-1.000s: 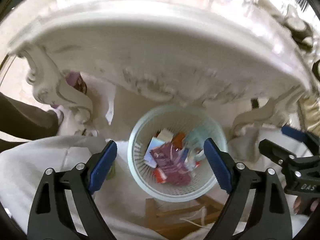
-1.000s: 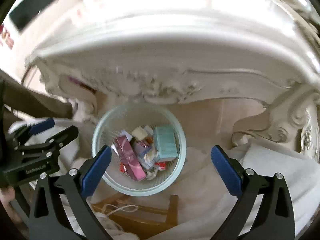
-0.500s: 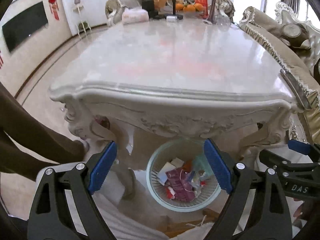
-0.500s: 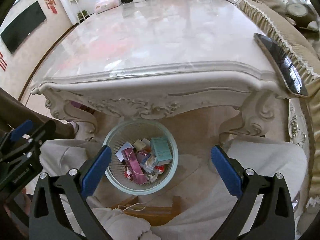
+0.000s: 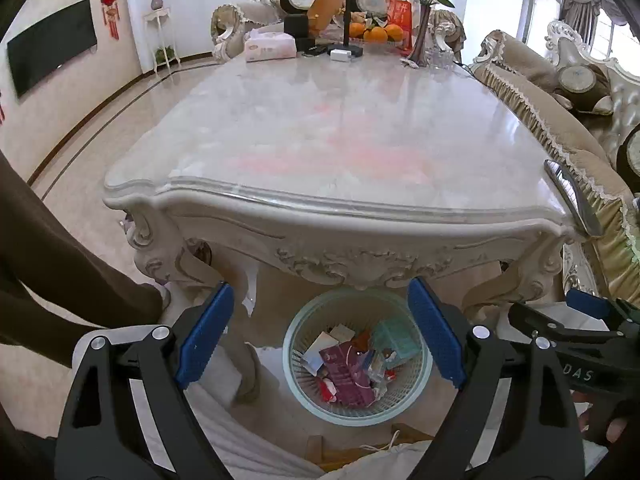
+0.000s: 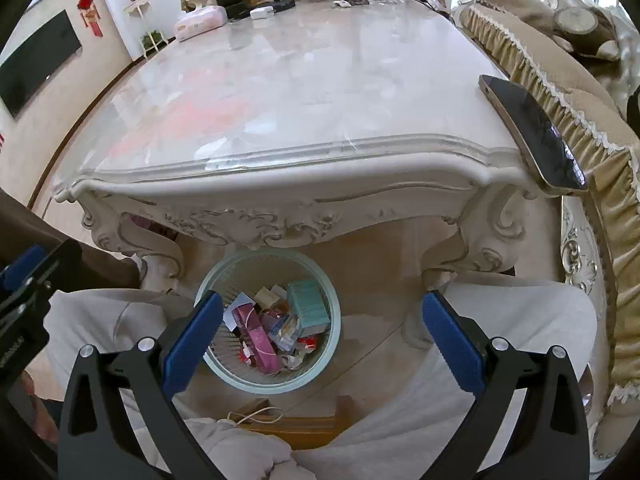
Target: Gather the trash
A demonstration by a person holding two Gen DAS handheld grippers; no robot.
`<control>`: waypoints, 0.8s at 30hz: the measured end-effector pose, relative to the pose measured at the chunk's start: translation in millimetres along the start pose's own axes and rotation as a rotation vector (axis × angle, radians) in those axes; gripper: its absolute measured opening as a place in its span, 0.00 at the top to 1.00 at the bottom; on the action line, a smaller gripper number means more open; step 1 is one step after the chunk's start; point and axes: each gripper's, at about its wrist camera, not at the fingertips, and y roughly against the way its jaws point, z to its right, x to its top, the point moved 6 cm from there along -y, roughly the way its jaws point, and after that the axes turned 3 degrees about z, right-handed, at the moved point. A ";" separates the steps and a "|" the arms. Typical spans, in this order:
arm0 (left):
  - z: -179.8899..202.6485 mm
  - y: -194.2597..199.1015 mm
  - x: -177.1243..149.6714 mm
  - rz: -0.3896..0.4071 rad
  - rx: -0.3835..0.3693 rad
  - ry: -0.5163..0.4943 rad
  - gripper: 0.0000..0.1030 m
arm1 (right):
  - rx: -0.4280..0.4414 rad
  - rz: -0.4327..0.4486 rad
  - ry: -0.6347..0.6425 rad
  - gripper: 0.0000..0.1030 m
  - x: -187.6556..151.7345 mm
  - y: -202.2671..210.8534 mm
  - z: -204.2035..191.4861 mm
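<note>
A pale green mesh waste basket (image 5: 297, 387) stands on the floor under the near edge of the marble table (image 5: 340, 136). It holds trash: a pink box (image 5: 349, 376), a teal box (image 5: 394, 338), white paper and wrappers. It also shows in the right wrist view (image 6: 334, 340). My left gripper (image 5: 320, 334) is open and empty, held above the basket. My right gripper (image 6: 318, 334) is open and empty, also above the basket, and shows at the right of the left wrist view (image 5: 576, 332).
A dark phone (image 6: 536, 136) lies on the table's near right corner. A tissue box (image 5: 270, 46), fruit and a vase stand at the far end. A sofa (image 5: 560, 120) runs along the right. Carved table legs (image 5: 180, 264) flank the basket. My knees in light trousers (image 6: 500, 320) are below.
Both grippers have risen and pulled back from close over the basket; the tabletop has come into view. Both stayed open and empty.
</note>
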 end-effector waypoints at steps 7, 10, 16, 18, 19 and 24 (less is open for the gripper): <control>1.3 6.9 2.6 0.009 0.002 -0.001 0.16 | -0.010 0.004 -0.001 0.07 0.3 0.9 0.3; 0.8 7.5 3.3 0.011 0.002 0.000 0.16 | -0.010 0.007 0.001 0.07 0.8 1.2 0.5; -0.1 8.4 3.6 0.012 -0.001 -0.001 0.16 | -0.012 0.008 -0.001 0.07 0.9 1.1 1.2; 0.1 8.3 3.6 0.012 0.001 -0.001 0.16 | -0.014 0.009 -0.002 0.07 1.1 1.3 1.3; 0.2 8.2 3.5 0.012 0.000 -0.001 0.16 | -0.015 0.010 -0.002 0.07 1.0 1.5 1.3; -0.4 7.7 2.9 0.004 -0.001 -0.006 0.16 | -0.013 0.006 -0.005 0.07 0.8 1.0 0.7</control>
